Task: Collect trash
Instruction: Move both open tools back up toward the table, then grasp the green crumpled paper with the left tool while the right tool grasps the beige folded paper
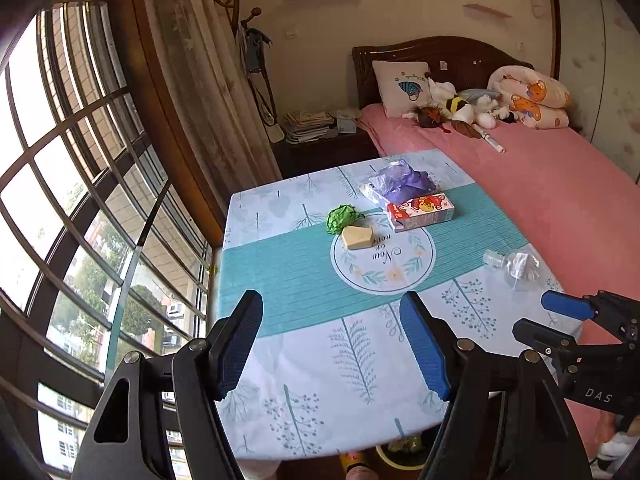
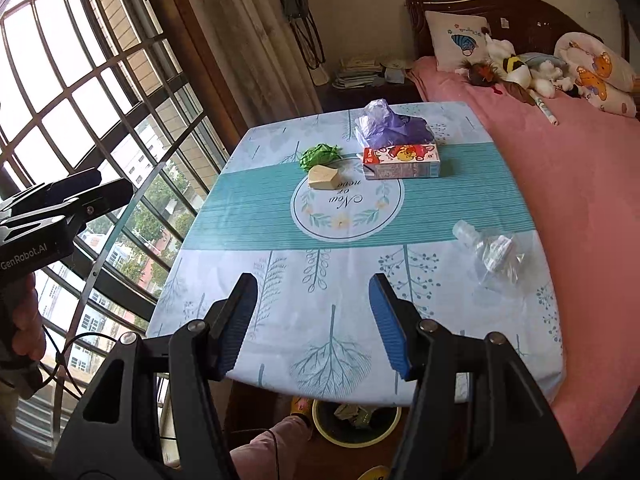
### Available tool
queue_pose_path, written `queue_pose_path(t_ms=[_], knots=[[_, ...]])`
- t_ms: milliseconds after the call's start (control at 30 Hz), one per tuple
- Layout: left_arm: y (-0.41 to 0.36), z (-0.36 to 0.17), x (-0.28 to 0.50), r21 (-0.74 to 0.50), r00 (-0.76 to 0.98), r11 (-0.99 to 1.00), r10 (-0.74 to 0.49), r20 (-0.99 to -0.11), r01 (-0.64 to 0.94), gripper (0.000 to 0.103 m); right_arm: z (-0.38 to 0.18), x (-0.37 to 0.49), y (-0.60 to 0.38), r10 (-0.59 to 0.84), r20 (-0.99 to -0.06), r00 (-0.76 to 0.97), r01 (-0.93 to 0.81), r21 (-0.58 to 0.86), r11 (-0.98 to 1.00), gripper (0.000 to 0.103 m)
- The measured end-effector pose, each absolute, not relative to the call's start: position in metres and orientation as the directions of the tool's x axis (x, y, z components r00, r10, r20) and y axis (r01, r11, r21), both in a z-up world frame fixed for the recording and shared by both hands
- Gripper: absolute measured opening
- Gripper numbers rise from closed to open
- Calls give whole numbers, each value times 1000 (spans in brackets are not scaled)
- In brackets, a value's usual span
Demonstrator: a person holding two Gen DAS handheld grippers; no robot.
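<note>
On the patterned tablecloth point(image 1: 304, 272) point(image 2: 256, 220) lie a crumpled green paper ball point(image 1: 343, 218) point(image 2: 319, 155), a beige folded paper piece point(image 1: 357, 236) point(image 2: 323, 177), a red cartoon carton point(image 1: 421, 211) point(image 2: 401, 160), a purple plastic bag point(image 1: 400, 178) point(image 2: 390, 126) and a crushed clear plastic bottle point(image 1: 512, 264) point(image 2: 490, 252) near the right edge. My left gripper point(image 1: 332, 344) hovers open over the table's near side, holding nothing. My right gripper point(image 2: 312, 322) is open too, empty, above the near edge; in the left wrist view it shows at the right point(image 1: 552, 316).
A bin point(image 2: 356, 420) with trash in it stands on the floor under the table's near edge. A pink bed point(image 1: 560, 200) with pillows and plush toys runs along the right. A barred window point(image 1: 80, 200) fills the left; a nightstand point(image 1: 320, 148) with books stands behind.
</note>
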State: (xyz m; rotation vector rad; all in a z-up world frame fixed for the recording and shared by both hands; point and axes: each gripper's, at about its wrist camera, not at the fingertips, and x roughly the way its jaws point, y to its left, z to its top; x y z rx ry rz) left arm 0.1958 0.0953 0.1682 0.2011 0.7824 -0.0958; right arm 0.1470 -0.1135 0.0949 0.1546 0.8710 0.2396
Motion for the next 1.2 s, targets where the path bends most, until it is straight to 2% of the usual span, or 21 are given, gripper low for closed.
queue_pose_path(t_ms=[233, 367, 433, 600, 767, 967, 1000, 1067, 1200], knots=[[133, 133, 344, 200, 665, 920, -82, -742, 336, 72, 56, 280, -72, 189, -784, 591, -1, 234, 972, 55], [156, 88, 417, 147, 598, 906, -134, -790, 397, 72, 9, 350, -48, 127, -803, 582, 84, 215, 973, 56], [165, 65, 450, 115, 558, 905, -148, -816, 409, 72, -16, 381, -37, 95, -804, 587, 123, 204, 971, 61], [176, 22, 514, 74, 514, 902, -173, -840, 425, 72, -74, 434, -13, -3, -807, 590, 208, 149, 967, 64], [178, -3, 547, 0, 484, 908, -223, -846, 420, 72, -116, 472, 1, -78, -807, 586, 288, 117, 950, 65], [175, -23, 568, -38, 457, 909, -245, -855, 416, 72, -133, 490, 24, -159, -777, 609, 291, 32, 956, 69], [174, -26, 572, -44, 450, 907, -250, -857, 418, 72, -135, 492, 27, -168, -778, 605, 289, 18, 957, 68], [171, -30, 576, -53, 444, 903, -259, -858, 425, 72, -135, 495, 26, -187, -774, 605, 305, 8, 952, 61], [155, -34, 578, -73, 425, 891, -284, -860, 447, 72, -137, 496, 19, -193, -776, 600, 311, 4, 950, 60]])
